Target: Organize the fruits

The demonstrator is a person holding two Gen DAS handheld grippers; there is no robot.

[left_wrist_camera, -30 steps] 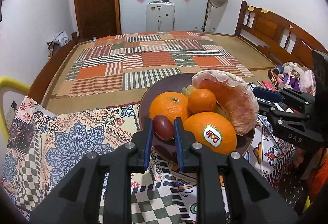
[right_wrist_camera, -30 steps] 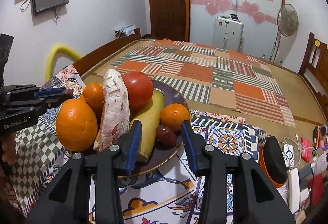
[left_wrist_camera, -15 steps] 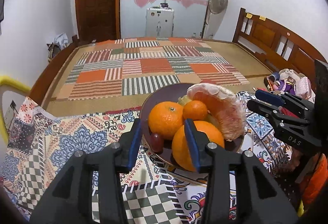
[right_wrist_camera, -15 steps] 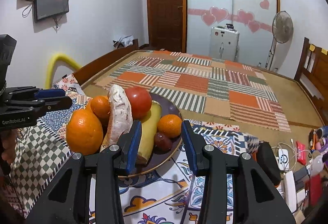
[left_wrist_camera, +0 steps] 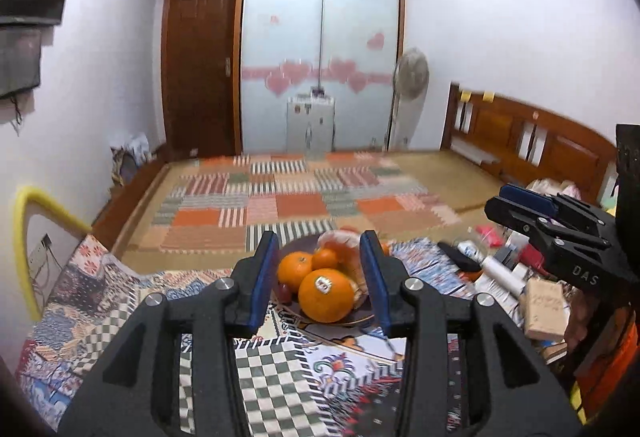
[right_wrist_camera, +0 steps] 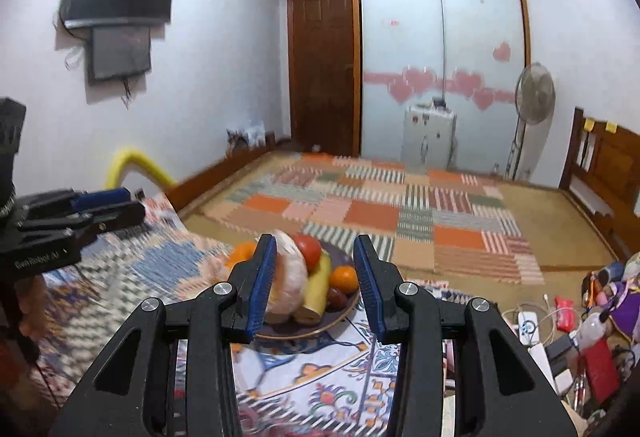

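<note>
A dark purple plate (left_wrist_camera: 352, 317) on the patterned cloth holds a stickered orange (left_wrist_camera: 326, 295), a second orange (left_wrist_camera: 294, 269), a small mandarin (left_wrist_camera: 325, 258), a peeled pomelo (left_wrist_camera: 344, 241) and a small dark red fruit (left_wrist_camera: 283, 291). The right wrist view adds a red tomato (right_wrist_camera: 309, 249) and a long yellow fruit (right_wrist_camera: 318, 285) beside the pomelo (right_wrist_camera: 288, 277). My left gripper (left_wrist_camera: 318, 237) hangs open above and short of the plate, nothing between its pads. My right gripper (right_wrist_camera: 314, 241) is likewise open, empty and drawn back from the plate (right_wrist_camera: 320, 325).
Clutter lies right of the plate: a cardboard box (left_wrist_camera: 546, 303), a white roll (left_wrist_camera: 502, 275), cables and a power strip (right_wrist_camera: 528, 325). A yellow padded bar (left_wrist_camera: 28, 237) stands at the left. A patchwork mat (left_wrist_camera: 288, 205), fan (right_wrist_camera: 534, 97) and wooden headboard (left_wrist_camera: 532, 145) lie beyond.
My left gripper opened and let go of the small dark red fruit, which now lies on the plate. Both grippers pulled back and up, so the plate looks smaller.
</note>
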